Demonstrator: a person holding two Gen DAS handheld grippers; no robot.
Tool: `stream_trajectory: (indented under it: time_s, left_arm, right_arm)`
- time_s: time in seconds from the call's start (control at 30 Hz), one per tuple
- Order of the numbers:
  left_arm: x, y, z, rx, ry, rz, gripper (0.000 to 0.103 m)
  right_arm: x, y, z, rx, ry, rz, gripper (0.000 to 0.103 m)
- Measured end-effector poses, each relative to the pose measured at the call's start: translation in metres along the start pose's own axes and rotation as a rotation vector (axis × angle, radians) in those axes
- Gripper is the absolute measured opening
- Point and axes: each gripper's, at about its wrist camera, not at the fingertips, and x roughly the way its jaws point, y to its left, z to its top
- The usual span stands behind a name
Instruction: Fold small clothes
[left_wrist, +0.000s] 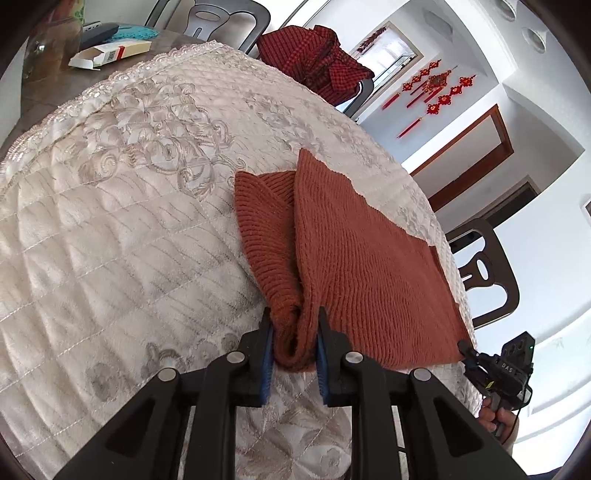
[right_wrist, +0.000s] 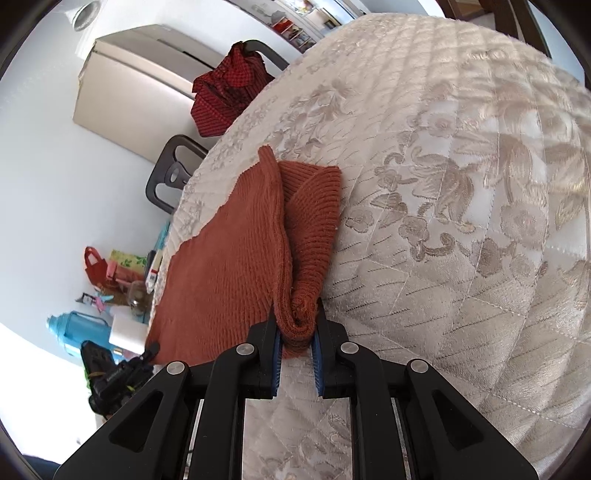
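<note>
A rust-orange knitted garment (left_wrist: 351, 258) lies on the cream quilted table cover (left_wrist: 129, 221), with one edge lifted and stretched between my two grippers. My left gripper (left_wrist: 295, 343) is shut on a bunched corner of it, close above the cover. My right gripper (right_wrist: 295, 332) is shut on the opposite bunched corner of the garment (right_wrist: 229, 258). The right gripper also shows small at the lower right of the left wrist view (left_wrist: 466, 349), and the left gripper shows at the lower left of the right wrist view (right_wrist: 151, 350). A sleeve or flap hangs folded beside each grip.
A red checked cloth (left_wrist: 317, 59) hangs over a dark chair at the table's far side. A small open carton (left_wrist: 110, 53) and a glass jar (left_wrist: 51, 40) stand on the bare tabletop beyond the cover. Another dark chair (left_wrist: 484, 273) stands at the table's edge.
</note>
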Motion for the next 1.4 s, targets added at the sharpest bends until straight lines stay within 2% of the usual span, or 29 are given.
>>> stream_trajectory:
  time_s: [0.03, 0.13, 0.27, 0.37, 0.43, 0.5, 0.6, 0.63, 0.77, 0.93, 1.07, 1.1, 1.17, 1.23, 1.3, 1.4]
  left_arm:
    - [-0.005, -0.001, -0.002, 0.007, -0.007, 0.003, 0.023]
    - [-0.026, 0.000, -0.005, 0.036, -0.058, 0.036, 0.033]
    - [-0.047, -0.006, 0.004, 0.090, -0.150, 0.097, 0.035]
    - [-0.039, -0.023, 0.020, 0.137, -0.182, 0.046, 0.039]
    - [-0.024, -0.036, 0.026, 0.177, -0.175, 0.011, 0.039]
    - [0.001, -0.043, 0.027, 0.210, -0.138, 0.023, 0.039]
    - [0.024, -0.038, 0.018, 0.218, -0.061, 0.057, 0.039]
    - [0.021, -0.038, 0.015, 0.236, -0.081, 0.054, 0.039]
    - [0.010, -0.046, 0.014, 0.262, -0.084, 0.066, 0.039]
    - [0.021, -0.064, 0.037, 0.312, -0.132, 0.085, 0.039]
    - [0.044, -0.050, 0.038, 0.286, -0.081, 0.119, 0.039]
    - [0.043, -0.048, 0.034, 0.299, -0.094, 0.111, 0.039]
    - [0.036, -0.050, 0.030, 0.310, -0.095, 0.109, 0.039]
    - [0.034, -0.053, 0.031, 0.318, -0.096, 0.111, 0.039]
    - [0.037, -0.058, 0.036, 0.330, -0.095, 0.116, 0.039]
    - [0.046, -0.068, 0.051, 0.337, -0.110, 0.120, 0.039]
  right_arm:
    - [-0.001, 0.003, -0.001, -0.014, 0.005, -0.008, 0.017]
    - [-0.013, 0.012, -0.001, -0.078, -0.008, -0.054, 0.019]
    - [-0.041, 0.024, 0.001, -0.167, -0.105, -0.137, 0.019]
    - [-0.043, 0.042, 0.006, -0.241, -0.160, -0.108, 0.019]
    - [-0.031, 0.054, 0.009, -0.271, -0.157, -0.071, 0.019]
    - [-0.014, 0.059, 0.011, -0.295, -0.148, -0.070, 0.019]
    - [0.013, 0.044, 0.010, -0.285, -0.103, -0.149, 0.019]
    - [0.017, 0.039, 0.008, -0.278, -0.089, -0.165, 0.013]
    - [0.004, 0.039, 0.008, -0.285, -0.093, -0.157, 0.014]
    - [0.008, 0.061, 0.024, -0.334, -0.129, -0.127, 0.015]
    - [0.034, 0.053, 0.039, -0.310, -0.106, -0.165, 0.015]
    - [0.040, 0.044, 0.039, -0.296, -0.087, -0.191, 0.015]
    - [0.034, 0.036, 0.039, -0.267, -0.101, -0.147, 0.015]
    - [0.028, 0.034, 0.041, -0.239, -0.102, -0.148, 0.015]
    - [0.024, 0.039, 0.045, -0.237, -0.111, -0.165, 0.015]
    - [0.028, 0.054, 0.053, -0.256, -0.131, -0.130, 0.015]
